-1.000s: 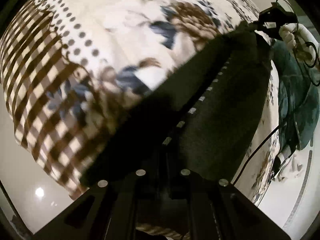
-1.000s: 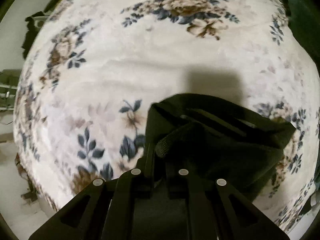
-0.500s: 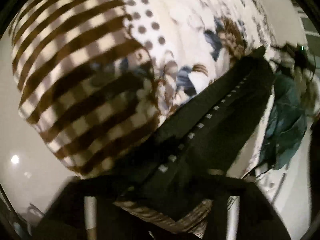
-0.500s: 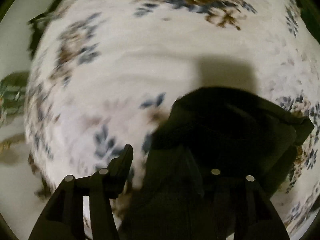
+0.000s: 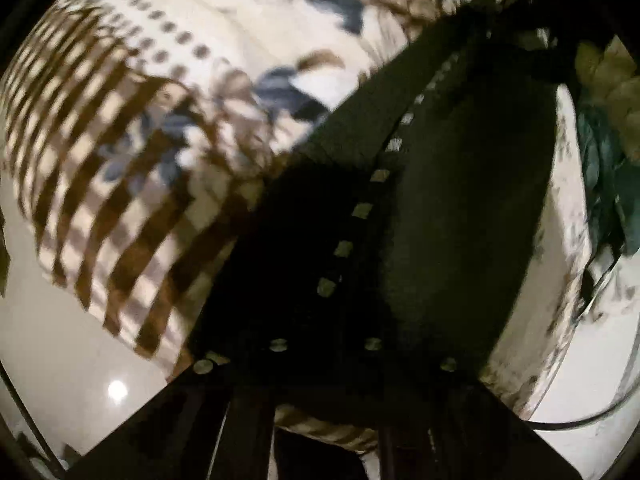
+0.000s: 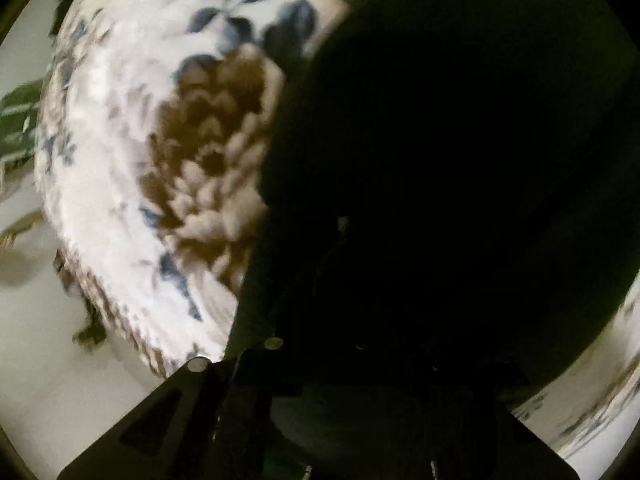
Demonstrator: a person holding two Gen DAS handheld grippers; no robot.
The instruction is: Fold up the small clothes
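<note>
A dark, almost black small garment (image 5: 460, 208) with a row of pale dashes along one seam lies stretched over the floral blanket (image 5: 248, 20). My left gripper (image 5: 326, 344) is shut on the near end of the garment. In the right wrist view the same dark garment (image 6: 460, 140) fills the right half of the frame, very close to the camera. My right gripper (image 6: 320, 344) is shut on it, and its right finger is hidden in the dark cloth.
The blanket has a brown checked border (image 5: 100, 184) near its edge, with pale glossy floor (image 5: 60, 360) beyond. A teal cloth (image 5: 604, 184) and a black cable (image 5: 580, 424) lie at the right. A brown flower print (image 6: 212, 152) shows left of the garment.
Both grippers opened half a second ago and have closed again on the garment. The right gripper has moved much closer to the cloth, which now fills its view.
</note>
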